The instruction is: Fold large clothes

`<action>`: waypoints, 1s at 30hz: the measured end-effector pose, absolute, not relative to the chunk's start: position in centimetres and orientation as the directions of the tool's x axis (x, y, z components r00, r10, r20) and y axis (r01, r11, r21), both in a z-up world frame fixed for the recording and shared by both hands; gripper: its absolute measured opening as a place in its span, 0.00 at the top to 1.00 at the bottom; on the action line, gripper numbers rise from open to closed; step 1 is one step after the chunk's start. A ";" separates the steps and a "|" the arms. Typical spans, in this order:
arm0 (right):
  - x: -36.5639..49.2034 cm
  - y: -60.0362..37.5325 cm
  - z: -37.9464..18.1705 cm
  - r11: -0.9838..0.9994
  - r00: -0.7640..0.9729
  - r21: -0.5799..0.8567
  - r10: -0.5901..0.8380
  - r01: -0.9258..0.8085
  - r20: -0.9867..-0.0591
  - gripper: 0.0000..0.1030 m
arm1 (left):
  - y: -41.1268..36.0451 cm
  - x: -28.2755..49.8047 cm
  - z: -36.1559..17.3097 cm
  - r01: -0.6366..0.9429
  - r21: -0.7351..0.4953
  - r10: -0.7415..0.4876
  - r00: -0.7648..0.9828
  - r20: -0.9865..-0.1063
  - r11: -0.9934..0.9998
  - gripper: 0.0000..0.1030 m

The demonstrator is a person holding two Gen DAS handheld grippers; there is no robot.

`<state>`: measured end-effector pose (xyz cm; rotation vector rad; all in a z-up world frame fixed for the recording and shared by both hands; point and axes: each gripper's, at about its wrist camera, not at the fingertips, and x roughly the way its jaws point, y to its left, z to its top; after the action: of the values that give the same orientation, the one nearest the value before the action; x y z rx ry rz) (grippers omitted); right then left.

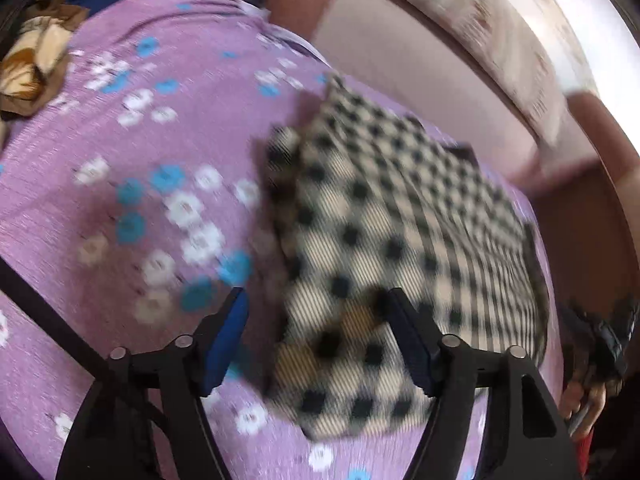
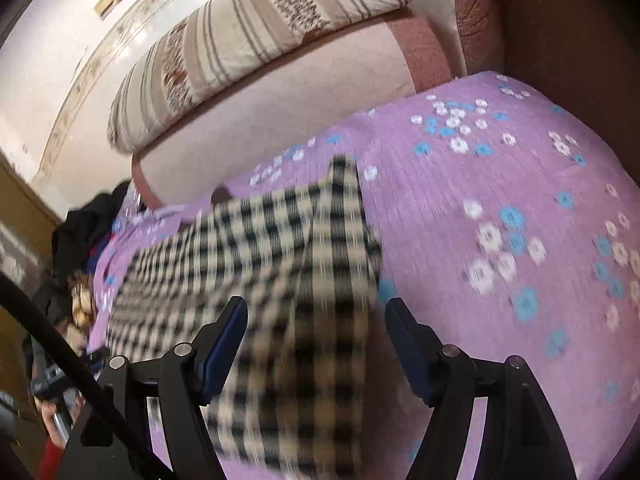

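A black-and-cream checked garment (image 1: 400,232) lies folded flat on the purple flowered bedcover (image 1: 120,200). My left gripper (image 1: 316,300) is open and empty, just above the garment's near left edge. In the right wrist view the same garment (image 2: 260,264) lies on the bedcover (image 2: 500,208). My right gripper (image 2: 316,308) is open and empty above the garment's near right end. The other gripper and the hand holding it show at the right edge of the left wrist view (image 1: 604,344) and at the lower left of the right wrist view (image 2: 52,384). Both views are blurred by motion.
A pink upholstered backrest (image 2: 280,112) with a striped cushion (image 2: 256,28) on top runs behind the bed. A crumpled brown and cream cloth (image 1: 32,60) lies at the far left. Dark clothes (image 2: 88,220) are piled at the far end.
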<state>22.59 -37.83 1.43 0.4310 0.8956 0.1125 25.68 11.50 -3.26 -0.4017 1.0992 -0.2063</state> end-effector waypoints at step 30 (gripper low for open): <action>13.2 -43.1 -3.9 0.881 0.423 0.423 0.308 0.212 -0.852 0.77 | 11.0 16.8 0.6 -0.155 -0.100 -0.015 0.472 -0.882 0.983 0.77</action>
<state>13.23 -43.14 -3.90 0.5177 1.1473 0.0634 16.77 11.03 0.58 -0.1748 1.0777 0.0859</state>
